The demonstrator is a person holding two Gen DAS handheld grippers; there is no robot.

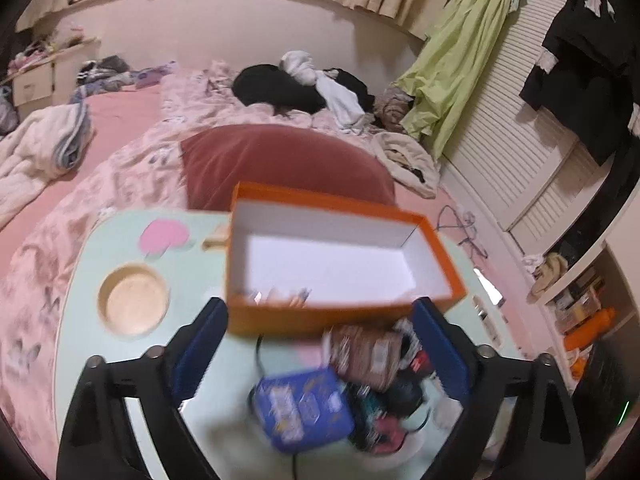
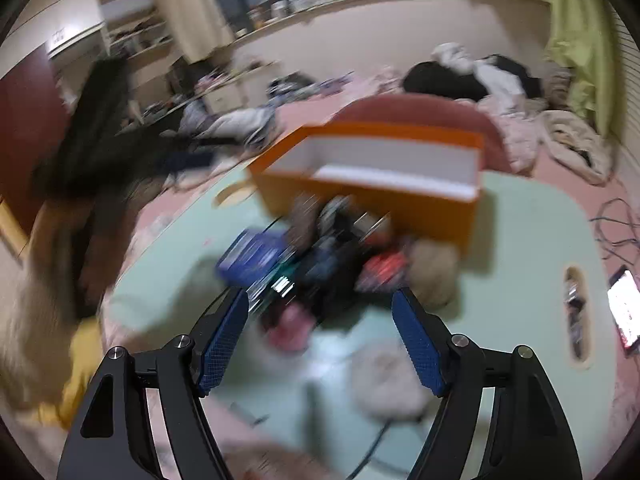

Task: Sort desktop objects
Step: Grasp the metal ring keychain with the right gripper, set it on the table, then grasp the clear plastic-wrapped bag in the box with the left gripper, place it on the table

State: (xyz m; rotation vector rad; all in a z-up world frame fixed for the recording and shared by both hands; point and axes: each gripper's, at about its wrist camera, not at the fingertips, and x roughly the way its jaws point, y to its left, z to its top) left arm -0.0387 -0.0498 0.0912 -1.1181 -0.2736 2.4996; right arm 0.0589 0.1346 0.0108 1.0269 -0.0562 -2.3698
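Two views: from my left wrist, left gripper (image 1: 320,344) gapes wide and empty above the blue rectangular snack packet (image 1: 305,410), orange cardboard box (image 1: 340,264) just beyond; right wrist, right gripper (image 2: 320,336) spread, empty; blur could make me misjudge the heap

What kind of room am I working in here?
Most likely a bedroom. A small pale green table with an orange box stands on a bed with pink bedding, clothes lie strewn across it, and a louvred closet door runs alongside.
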